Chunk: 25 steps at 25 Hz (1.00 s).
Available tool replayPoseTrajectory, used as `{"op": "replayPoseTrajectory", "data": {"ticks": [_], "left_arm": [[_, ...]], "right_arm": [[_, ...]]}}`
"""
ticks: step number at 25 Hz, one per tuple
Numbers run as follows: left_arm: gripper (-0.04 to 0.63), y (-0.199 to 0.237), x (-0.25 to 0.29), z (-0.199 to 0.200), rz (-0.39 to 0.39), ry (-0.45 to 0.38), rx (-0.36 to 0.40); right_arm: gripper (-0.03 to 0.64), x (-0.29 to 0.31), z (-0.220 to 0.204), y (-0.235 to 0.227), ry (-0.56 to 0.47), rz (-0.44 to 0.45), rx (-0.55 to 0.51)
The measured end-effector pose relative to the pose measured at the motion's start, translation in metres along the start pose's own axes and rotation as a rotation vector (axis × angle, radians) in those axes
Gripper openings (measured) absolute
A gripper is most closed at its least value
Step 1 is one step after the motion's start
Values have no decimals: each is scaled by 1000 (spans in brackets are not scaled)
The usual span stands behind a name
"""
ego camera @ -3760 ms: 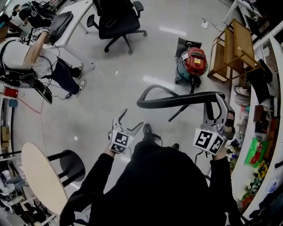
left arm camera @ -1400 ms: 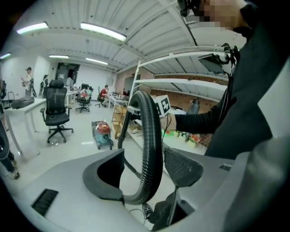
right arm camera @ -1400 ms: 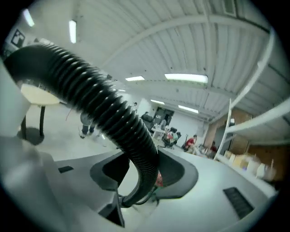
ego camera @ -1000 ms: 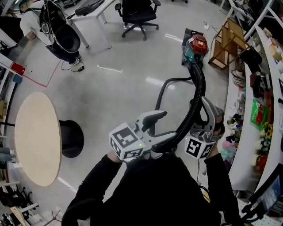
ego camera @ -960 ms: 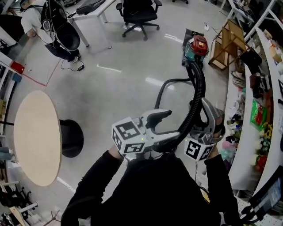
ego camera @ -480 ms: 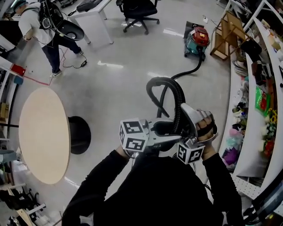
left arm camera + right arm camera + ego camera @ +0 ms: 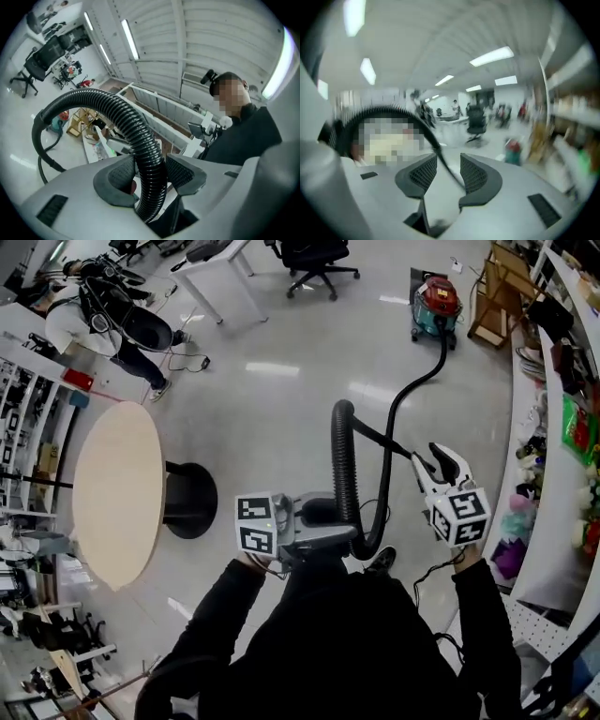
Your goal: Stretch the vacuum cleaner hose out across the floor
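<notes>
The red and green vacuum cleaner (image 7: pixel 440 299) stands far off at the top right. Its black hose (image 7: pixel 343 460) runs back across the floor, dips in front of me and rises in a ribbed loop. My left gripper (image 7: pixel 339 527) has just been closing and is shut on the ribbed hose (image 7: pixel 137 137), which stands between its pads (image 7: pixel 180 170). My right gripper (image 7: pixel 434 465) is off to the right, apart from the ribbed part. Its jaws have just been closing but stay open; a thin dark line (image 7: pixel 446 168) runs between them, touching neither pad.
A round wooden table (image 7: pixel 116 491) on a black foot stands at the left. A person (image 7: pixel 105 321) stands at the top left by a white desk (image 7: pixel 214 261) and an office chair (image 7: pixel 315 253). Shelves (image 7: pixel 568 399) and a wooden rack (image 7: pixel 506 285) line the right side.
The right gripper has let go of the hose and swung out to the right. The left gripper now carries the hose alone. The vacuum cleaner lies farther away and the hose runs longer.
</notes>
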State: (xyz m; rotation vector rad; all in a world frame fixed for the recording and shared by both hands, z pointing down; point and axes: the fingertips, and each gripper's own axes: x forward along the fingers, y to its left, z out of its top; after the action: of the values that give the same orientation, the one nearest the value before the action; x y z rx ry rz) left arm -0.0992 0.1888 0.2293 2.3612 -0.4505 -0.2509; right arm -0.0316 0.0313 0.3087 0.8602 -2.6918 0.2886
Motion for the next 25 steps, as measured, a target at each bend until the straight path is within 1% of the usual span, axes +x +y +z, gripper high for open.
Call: {"op": "replayPoseTrajectory", "data": {"ticks": [1,2,3,4,5,7,8,10,12,14,16,17,18,19,21,23,25], "left_arm": [[218,-7,11,-14,12,41,29],[216,-13,21,-27,19,77,49],[216,-19,29,-40,24,107,64],[216,-24,34,-51,25,128,74],[216,-29,37,-59,25,140,83],[208,-36,38,-73,28,149,100],[207,-40,37,-80,35,157,113],[202,-45,31,-96,51,190,148],[201,-48,25,-115,58,249,187],[201,-50,19,-138,54,334,245],[199,-52,7,-159,53,426,317],[191,-53,-3,-169,50,458,346],[176,-56,-15,-178,42,475,360],[167,-59,-30,-185,31,476,359],[164,-69,-65,-198,1,443,324],[164,-81,-104,-208,-28,396,273],[166,-95,-137,-216,-53,349,223]], "right_arm": [[163,-7,-5,4,-13,188,326],[163,-14,-1,16,-44,368,590],[163,-22,9,30,-86,521,772],[163,-30,19,45,-122,635,875],[198,-37,28,60,-137,717,922],[298,-44,35,91,-99,820,942],[319,-44,33,107,-57,849,938],[330,-39,25,136,39,891,934],[334,-37,23,167,126,965,929],[334,-36,22,204,210,1052,885],[334,-33,12,249,312,1104,808],[332,-31,2,272,362,1111,771],[296,-29,-8,294,403,1111,749],[289,-27,-17,315,429,1103,746],[268,-21,-28,354,440,1069,763],[248,-15,-32,392,415,1025,765],[242,-8,-33,422,381,988,771]]}}
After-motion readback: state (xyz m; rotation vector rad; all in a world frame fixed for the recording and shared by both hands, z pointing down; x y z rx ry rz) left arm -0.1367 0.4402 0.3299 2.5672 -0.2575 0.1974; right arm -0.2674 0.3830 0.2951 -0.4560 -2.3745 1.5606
